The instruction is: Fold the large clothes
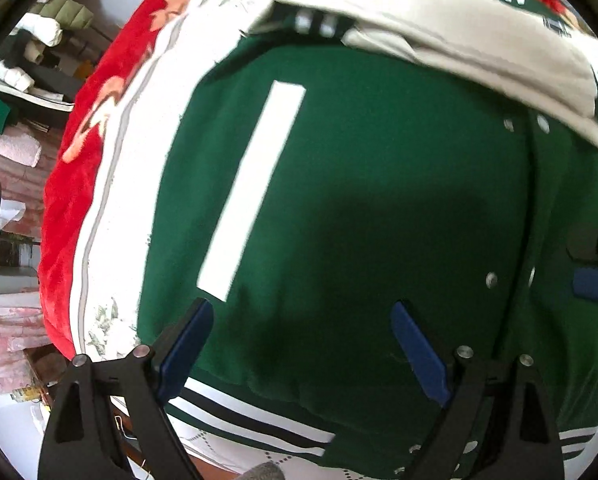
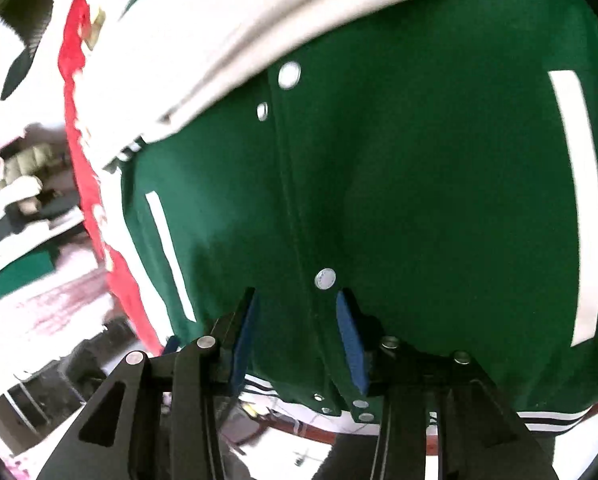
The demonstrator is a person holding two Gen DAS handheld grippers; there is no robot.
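Green varsity jacket (image 1: pixel 359 200) with cream sleeves (image 1: pixel 479 44), lying flat, front up, on a white floral cover (image 1: pixel 139 140) over a red blanket (image 1: pixel 71 200). A white pocket stripe (image 1: pixel 255 192) and the snap placket (image 2: pixel 299 208) mark the jacket's front; its striped hem (image 1: pixel 251 420) lies nearest the cameras. Left gripper (image 1: pixel 303 344) hovers over the jacket's lower panel, blue pads wide apart, nothing between them. Right gripper (image 2: pixel 299 340) straddles the placket at the hem, pads apart, fabric between them but not clamped. Stacked clothes (image 1: pixel 47 28) lie beyond the blanket.
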